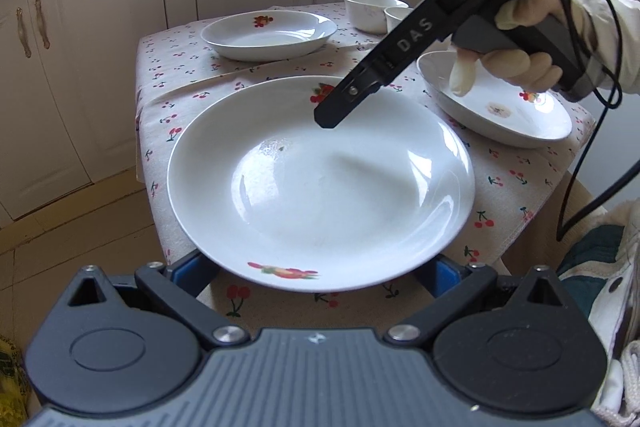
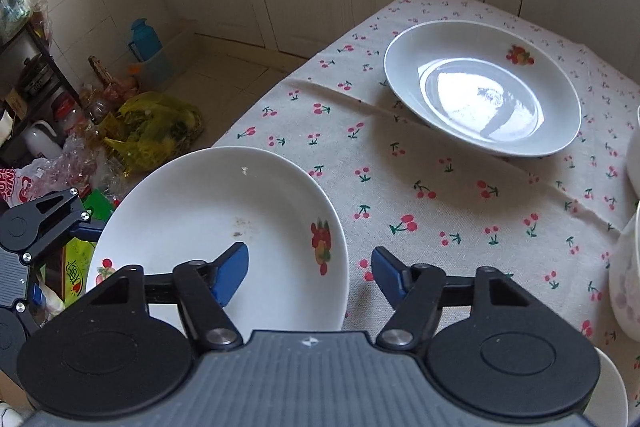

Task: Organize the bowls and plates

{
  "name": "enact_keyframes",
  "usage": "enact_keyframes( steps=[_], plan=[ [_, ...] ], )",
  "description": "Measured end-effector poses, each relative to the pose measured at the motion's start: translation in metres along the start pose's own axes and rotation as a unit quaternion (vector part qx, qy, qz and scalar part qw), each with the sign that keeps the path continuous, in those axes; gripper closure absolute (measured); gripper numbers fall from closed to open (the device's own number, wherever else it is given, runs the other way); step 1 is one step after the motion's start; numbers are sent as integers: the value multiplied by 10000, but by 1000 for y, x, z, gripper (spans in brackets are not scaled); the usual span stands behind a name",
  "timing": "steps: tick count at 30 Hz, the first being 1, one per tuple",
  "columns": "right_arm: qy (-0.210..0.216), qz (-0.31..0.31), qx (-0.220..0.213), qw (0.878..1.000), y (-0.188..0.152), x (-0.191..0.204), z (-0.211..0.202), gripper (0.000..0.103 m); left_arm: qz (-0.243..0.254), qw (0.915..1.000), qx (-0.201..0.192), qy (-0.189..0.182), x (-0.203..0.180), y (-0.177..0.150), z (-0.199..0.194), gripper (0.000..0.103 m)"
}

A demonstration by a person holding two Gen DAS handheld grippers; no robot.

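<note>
A large white plate [image 1: 320, 187] with fruit prints lies at the table's near corner, its near rim past the table edge. My left gripper [image 1: 318, 269] is open, and its blue pads [image 1: 192, 269] stand wide apart with their tips hidden under that rim. My right gripper [image 2: 308, 277] comes down over the far rim of the same plate [image 2: 200, 227]. One blue pad [image 2: 232, 273] hangs over the plate's inside and the other is outside above the cloth. The pads do not touch the rim. From the left wrist view it appears side-on as the right gripper [image 1: 330, 119].
A cherry-print cloth [image 2: 440, 187] covers the table. A second plate [image 1: 268, 33] sits far back, a third plate [image 1: 500, 111] on the right, and two white bowls [image 1: 372, 11] behind. A gloved hand [image 1: 516, 63] holds the right gripper. Bags and clutter [image 2: 152, 127] lie on the floor.
</note>
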State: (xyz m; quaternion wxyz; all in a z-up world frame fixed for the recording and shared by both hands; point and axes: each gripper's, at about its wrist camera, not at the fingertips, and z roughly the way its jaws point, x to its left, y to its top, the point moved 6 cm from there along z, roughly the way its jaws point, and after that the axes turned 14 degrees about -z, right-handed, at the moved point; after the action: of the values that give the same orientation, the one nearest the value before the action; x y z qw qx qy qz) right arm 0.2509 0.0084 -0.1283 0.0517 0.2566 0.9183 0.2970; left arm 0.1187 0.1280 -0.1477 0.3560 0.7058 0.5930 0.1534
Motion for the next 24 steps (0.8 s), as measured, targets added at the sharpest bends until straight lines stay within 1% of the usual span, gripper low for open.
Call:
enact_keyframes(
  steps=[3, 7, 10, 13, 17, 24],
  plan=[
    [155, 79, 13, 9998, 0, -3, 2, 39, 30, 10000, 21, -30, 0, 1, 1, 1],
    [276, 74, -30, 9996, 1, -3, 3, 41, 70, 9999, 53, -65, 0, 1, 1, 1],
    [421, 113, -19, 9990, 2, -3, 6, 43, 81, 9999, 64, -80, 0, 1, 1, 1],
    [575, 131, -31, 9983, 3, -1, 7, 43, 68, 9999, 77, -93, 0, 2, 0, 1],
    [553, 55, -6, 9985, 3, 1, 7, 43, 87, 9998, 114, -111, 1, 3, 1, 1],
    [593, 191, -46, 9980, 4, -2, 3, 42, 65, 9997, 189, -136, 2, 8, 3, 2]
  ],
)
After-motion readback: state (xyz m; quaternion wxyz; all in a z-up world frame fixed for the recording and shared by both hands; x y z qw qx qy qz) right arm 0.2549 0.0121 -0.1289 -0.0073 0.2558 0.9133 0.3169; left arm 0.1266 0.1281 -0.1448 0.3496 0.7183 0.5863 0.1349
